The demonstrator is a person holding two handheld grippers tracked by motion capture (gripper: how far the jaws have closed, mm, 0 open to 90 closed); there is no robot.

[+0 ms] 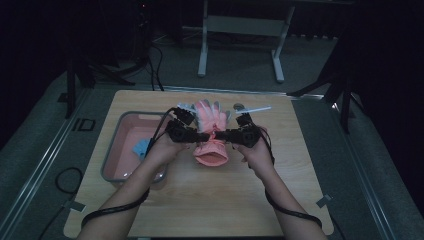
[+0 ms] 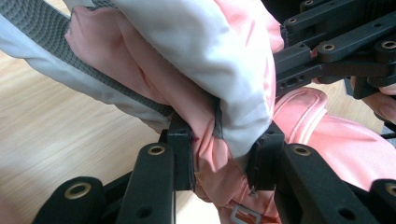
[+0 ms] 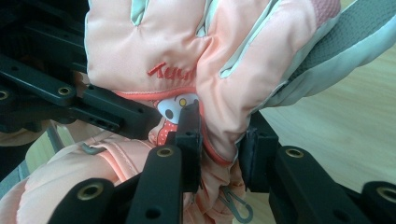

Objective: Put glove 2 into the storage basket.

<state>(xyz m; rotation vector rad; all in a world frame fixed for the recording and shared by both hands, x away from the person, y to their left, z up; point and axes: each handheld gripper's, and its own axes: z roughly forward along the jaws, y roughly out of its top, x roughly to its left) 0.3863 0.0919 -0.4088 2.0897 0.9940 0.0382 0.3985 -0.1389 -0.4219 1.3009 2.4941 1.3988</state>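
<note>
Jaws of both the left gripper (image 1: 199, 135) and right gripper (image 1: 223, 134) pinch the pink glove (image 1: 210, 136) at its wrist.

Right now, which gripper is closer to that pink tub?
Left. The left gripper sits just beside the tub, clamped on the glove; the right gripper grips the glove's far side.

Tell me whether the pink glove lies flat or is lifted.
Lifted: left gripper and right gripper pinch the pink glove at its wrist, bunching it above the table.
</note>
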